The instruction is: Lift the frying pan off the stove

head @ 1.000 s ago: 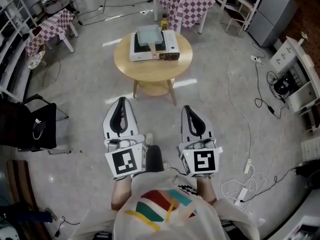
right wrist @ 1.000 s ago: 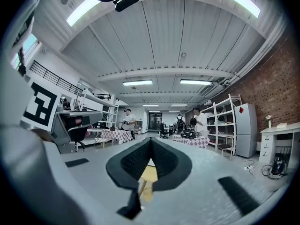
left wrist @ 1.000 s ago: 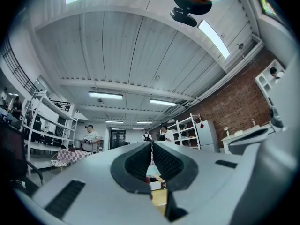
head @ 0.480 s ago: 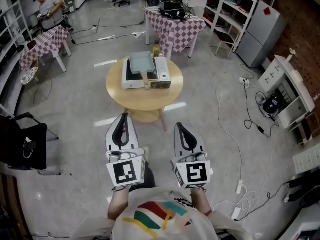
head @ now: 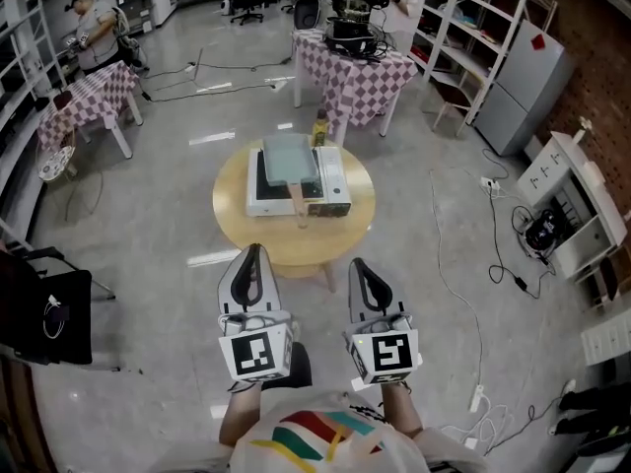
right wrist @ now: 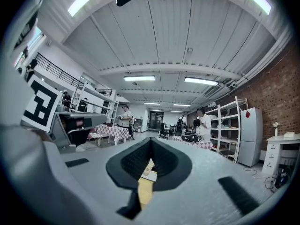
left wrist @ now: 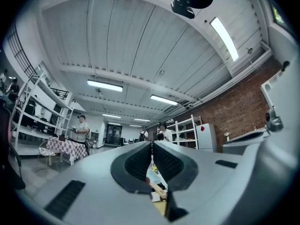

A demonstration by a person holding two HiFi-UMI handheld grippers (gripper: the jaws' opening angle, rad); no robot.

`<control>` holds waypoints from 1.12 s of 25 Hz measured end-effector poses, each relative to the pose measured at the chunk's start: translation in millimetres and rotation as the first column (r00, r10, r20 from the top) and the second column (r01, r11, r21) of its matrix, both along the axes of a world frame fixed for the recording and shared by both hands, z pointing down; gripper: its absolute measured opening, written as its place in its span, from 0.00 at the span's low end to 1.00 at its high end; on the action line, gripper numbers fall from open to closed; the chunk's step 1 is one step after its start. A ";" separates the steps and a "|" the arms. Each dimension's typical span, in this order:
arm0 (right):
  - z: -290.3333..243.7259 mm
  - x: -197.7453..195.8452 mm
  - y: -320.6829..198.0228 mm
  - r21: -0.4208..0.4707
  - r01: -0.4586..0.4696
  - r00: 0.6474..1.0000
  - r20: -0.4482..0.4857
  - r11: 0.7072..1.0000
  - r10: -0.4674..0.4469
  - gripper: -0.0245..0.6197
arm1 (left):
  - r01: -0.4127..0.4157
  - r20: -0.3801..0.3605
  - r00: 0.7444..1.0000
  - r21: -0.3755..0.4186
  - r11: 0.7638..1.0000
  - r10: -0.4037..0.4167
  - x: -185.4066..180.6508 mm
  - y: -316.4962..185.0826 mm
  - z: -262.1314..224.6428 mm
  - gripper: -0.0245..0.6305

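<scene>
A square grey-green frying pan [head: 288,158] with a wooden handle [head: 299,203] sits on a white tabletop stove [head: 330,177], which stands on a round wooden table [head: 237,223]. The handle points toward me. My left gripper [head: 254,250] and right gripper [head: 356,264] hang side by side just short of the table's near edge, well apart from the pan. Both are shut with nothing in them. In the left gripper view the left gripper [left wrist: 151,146] has its pads together, with a sliver of handle and table below. The right gripper [right wrist: 150,142] looks the same in its own view.
A yellow bottle [head: 321,126] stands on the table behind the stove. Checkered-cloth tables [head: 357,62] stand beyond, and white shelves [head: 493,28] and a grey fridge [head: 529,87] are at the right. Cables [head: 493,254] trail on the floor at right. A black chair [head: 44,318] is at left.
The table with the stove and pan has come closer to both grippers, from well ahead to just in front of their tips. Both grippers have stayed shut.
</scene>
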State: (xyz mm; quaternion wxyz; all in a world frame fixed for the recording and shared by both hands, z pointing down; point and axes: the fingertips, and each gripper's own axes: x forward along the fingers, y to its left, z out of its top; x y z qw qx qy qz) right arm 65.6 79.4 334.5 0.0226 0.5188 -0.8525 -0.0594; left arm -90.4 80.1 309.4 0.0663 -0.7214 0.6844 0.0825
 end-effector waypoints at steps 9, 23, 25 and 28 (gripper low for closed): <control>-20.5 -37.0 -141.0 0.002 0.013 1.000 -0.027 1.000 -0.013 0.03 | -0.019 -0.020 1.000 0.017 1.000 0.020 -32.7 -138.6 -29.9 0.06; -45.0 -76.1 -295.5 0.007 -0.029 0.999 -0.012 1.000 0.029 0.03 | -0.096 -0.030 0.995 0.045 0.994 0.097 -63.2 -292.3 -63.4 0.06; -42.5 -76.1 -302.2 0.003 -0.025 1.000 -0.010 1.000 0.025 0.03 | -0.098 -0.029 0.995 0.021 0.995 0.098 -60.9 -299.6 -53.4 0.06; -35.5 -76.2 -309.7 -0.019 0.006 1.000 -0.012 1.000 -0.007 0.03 | -0.091 -0.018 0.996 -0.014 0.996 0.091 -54.3 -306.4 -38.0 0.06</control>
